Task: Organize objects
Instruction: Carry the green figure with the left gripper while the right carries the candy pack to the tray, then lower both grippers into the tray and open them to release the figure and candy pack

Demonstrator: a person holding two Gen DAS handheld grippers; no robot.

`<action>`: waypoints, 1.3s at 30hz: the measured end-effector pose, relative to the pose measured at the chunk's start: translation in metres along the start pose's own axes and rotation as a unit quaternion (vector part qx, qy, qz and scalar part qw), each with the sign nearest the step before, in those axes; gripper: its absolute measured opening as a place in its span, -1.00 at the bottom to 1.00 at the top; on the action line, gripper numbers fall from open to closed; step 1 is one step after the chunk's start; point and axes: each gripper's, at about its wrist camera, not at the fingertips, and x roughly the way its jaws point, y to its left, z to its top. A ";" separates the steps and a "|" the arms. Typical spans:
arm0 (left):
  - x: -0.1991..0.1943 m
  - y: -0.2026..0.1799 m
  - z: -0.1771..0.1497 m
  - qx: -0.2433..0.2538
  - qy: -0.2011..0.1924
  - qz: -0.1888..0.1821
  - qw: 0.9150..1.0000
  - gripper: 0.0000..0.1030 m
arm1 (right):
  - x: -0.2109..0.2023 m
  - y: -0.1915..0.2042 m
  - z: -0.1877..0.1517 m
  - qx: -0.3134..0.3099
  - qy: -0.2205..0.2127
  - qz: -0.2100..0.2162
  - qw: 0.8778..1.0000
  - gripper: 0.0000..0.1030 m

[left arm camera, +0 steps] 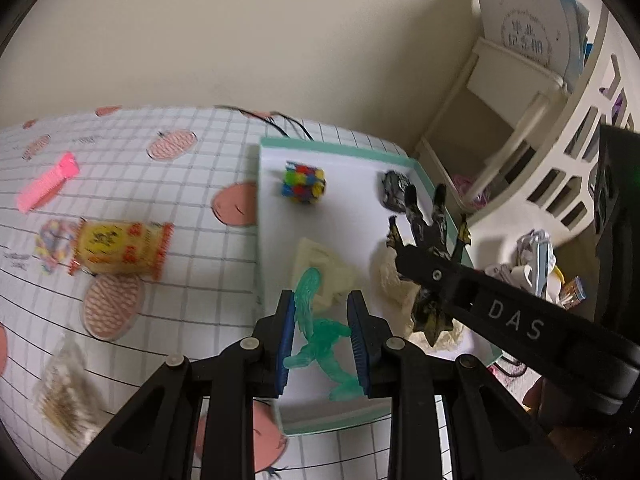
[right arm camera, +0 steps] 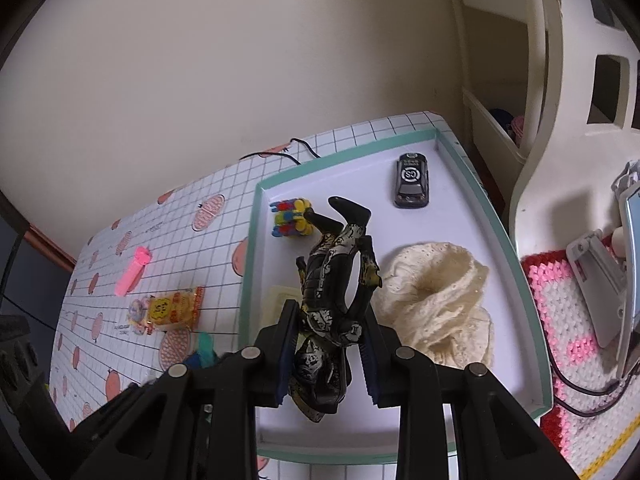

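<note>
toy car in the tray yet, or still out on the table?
Yes, the toy car sits inside the tray, near its far corner, apart from the cream cloth.

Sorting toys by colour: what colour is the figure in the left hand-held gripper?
Translucent green figure; clearest in the left wrist view.

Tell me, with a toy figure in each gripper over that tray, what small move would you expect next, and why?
Probably lowering the right gripper to set the black figure on bare tray floor near the toy car. It already hangs above the tray, and the cream cloth fills the nearer part.
</note>
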 end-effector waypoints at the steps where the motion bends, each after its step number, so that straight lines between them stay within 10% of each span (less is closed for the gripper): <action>1: 0.004 -0.002 -0.002 0.002 0.005 0.000 1.000 -0.47 | 0.002 -0.003 -0.001 -0.001 0.003 -0.002 1.000 -0.40; 39: 0.052 -0.008 -0.031 0.014 0.075 0.013 0.997 -0.45 | 0.042 -0.024 -0.020 -0.004 0.066 -0.033 0.997 -0.40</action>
